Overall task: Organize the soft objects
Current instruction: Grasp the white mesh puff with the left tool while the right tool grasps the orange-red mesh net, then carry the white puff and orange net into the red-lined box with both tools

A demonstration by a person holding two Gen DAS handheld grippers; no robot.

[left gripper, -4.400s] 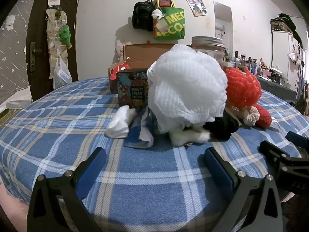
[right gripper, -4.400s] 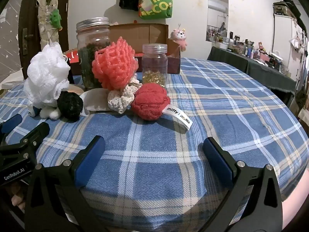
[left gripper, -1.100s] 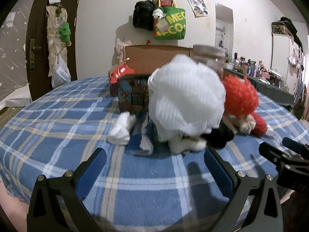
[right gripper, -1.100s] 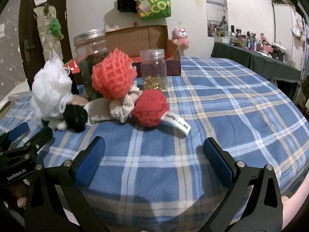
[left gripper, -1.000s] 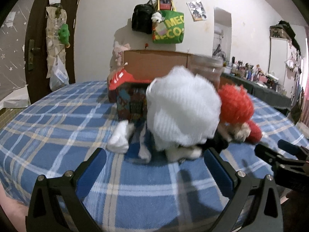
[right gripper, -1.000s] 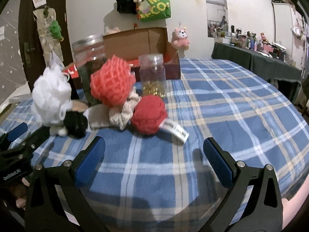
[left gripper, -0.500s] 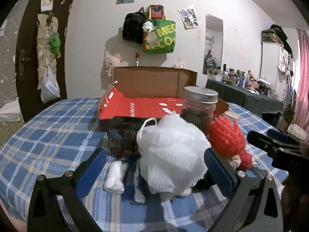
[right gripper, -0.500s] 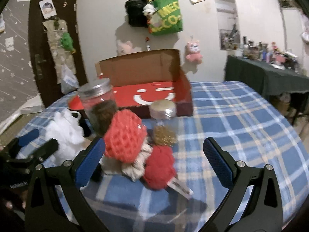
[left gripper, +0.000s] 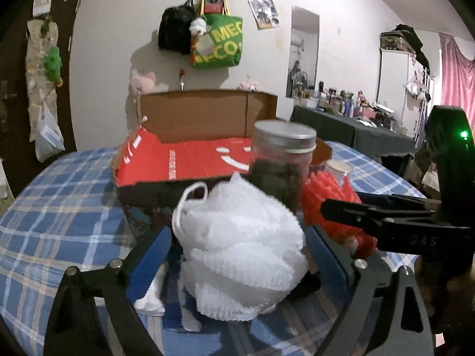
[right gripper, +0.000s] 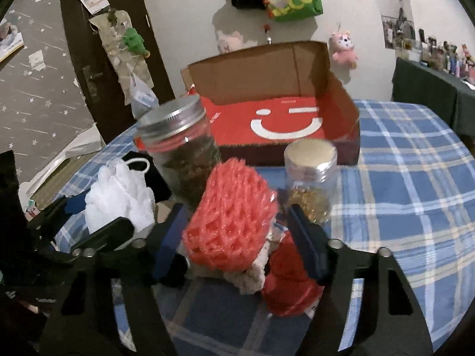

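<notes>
- The left gripper (left gripper: 242, 256), its jaws just narrowing, is bracketing the white mesh bath pouf (left gripper: 242, 243); whether the pads are pressing yet, I cannot tell.
- The right gripper (right gripper: 236, 235) is likewise closing around the coral-red netted sponge (right gripper: 230, 219), seemingly squeezing it, probably for lifting into the open red-lined cardboard box (right gripper: 285, 118) behind.

Two mesh puffs (right gripper: 231, 216) (left gripper: 240, 252), two lidded jars (right gripper: 181, 154) (right gripper: 311, 175), one cardboard box (right gripper: 267, 89)
</notes>
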